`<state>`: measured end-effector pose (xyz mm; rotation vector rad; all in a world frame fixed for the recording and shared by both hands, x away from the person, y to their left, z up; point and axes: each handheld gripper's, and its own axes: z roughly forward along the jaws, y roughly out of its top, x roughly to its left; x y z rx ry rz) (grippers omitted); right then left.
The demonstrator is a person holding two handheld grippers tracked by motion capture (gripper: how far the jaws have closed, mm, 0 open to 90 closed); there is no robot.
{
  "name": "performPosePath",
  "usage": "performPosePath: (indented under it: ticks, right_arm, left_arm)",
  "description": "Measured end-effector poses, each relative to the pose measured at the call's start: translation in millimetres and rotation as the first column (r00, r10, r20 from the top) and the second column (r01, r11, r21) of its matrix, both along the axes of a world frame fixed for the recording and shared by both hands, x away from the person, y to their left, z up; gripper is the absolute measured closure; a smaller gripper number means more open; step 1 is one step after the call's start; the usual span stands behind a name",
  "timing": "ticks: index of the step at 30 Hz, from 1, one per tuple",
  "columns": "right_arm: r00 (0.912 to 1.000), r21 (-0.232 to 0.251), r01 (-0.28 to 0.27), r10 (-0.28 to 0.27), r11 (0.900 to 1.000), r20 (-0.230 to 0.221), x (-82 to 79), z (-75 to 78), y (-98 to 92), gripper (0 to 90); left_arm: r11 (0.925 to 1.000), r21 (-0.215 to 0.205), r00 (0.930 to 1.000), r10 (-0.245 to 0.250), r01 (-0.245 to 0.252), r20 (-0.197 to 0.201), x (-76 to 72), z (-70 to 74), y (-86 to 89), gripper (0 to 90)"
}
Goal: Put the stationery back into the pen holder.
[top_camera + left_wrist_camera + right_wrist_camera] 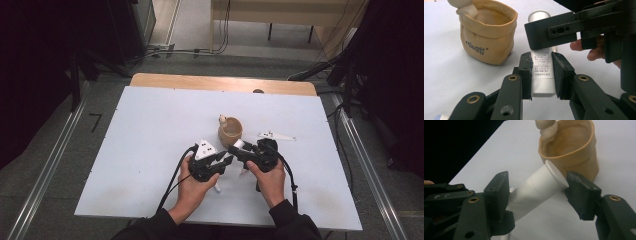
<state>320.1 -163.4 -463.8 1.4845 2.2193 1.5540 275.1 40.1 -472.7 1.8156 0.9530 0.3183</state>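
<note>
Tan bag-shaped pot [230,132] stands mid-bench [150,150] with a pale figure [222,119] on its rim; a flat white plate [276,136] lies just right of it. Near the pot's front, the left tool [541,75] is clenched on the crimped end of a white tube [541,72] with fine print. Right tool [536,192] straddles the tube's cap [556,173] end — jaws spread, not clamped.

Grey floor [60,165], wooden desk [280,12] behind, dark surroundings.
</note>
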Motion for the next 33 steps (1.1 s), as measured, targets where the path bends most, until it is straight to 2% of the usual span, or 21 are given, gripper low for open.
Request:
performPosePath:
  ticks: [4, 10, 23, 28, 33]
  right_arm:
    - [0.9999, 0.014, 0.001, -0.001, 1.000, -0.011, 0.3, -0.2, -1.2, 40.6]
    - [0.9982, 0.080, 0.000, 0.005, 0.997, -0.060, 3.5, -2.9, -5.4, 41.2]
    - [0.9943, 0.129, 0.010, 0.003, 0.992, -0.107, 4.2, -1.7, -10.2, 49.2]
    - [0.9956, 0.133, 0.011, 0.002, 0.991, -0.094, 2.5, 0.7, -11.7, 53.5]
    - [0.9963, 0.130, 0.001, 0.010, 0.992, -0.086, 1.6, 2.1, -11.7, 57.6]
  left_arm:
    - [1.0000, -0.008, 1.0000, 0.001, -0.001, 0.001, -0.2, -0.4, 0.0, 72.2]
    - [1.0000, -0.003, 0.9998, 0.002, -0.002, 0.020, -2.9, 0.4, -1.7, 72.3]
    - [0.9999, -0.010, 0.9998, -0.004, 0.004, 0.019, -3.8, -1.5, -3.4, 72.1]
    - [0.9999, -0.001, 0.9999, -0.012, 0.012, 0.009, -3.3, -2.9, -4.7, 72.0]
    - [0.9997, 0.000, 0.9995, -0.025, 0.025, -0.021, -1.3, -6.0, -5.3, 71.9]
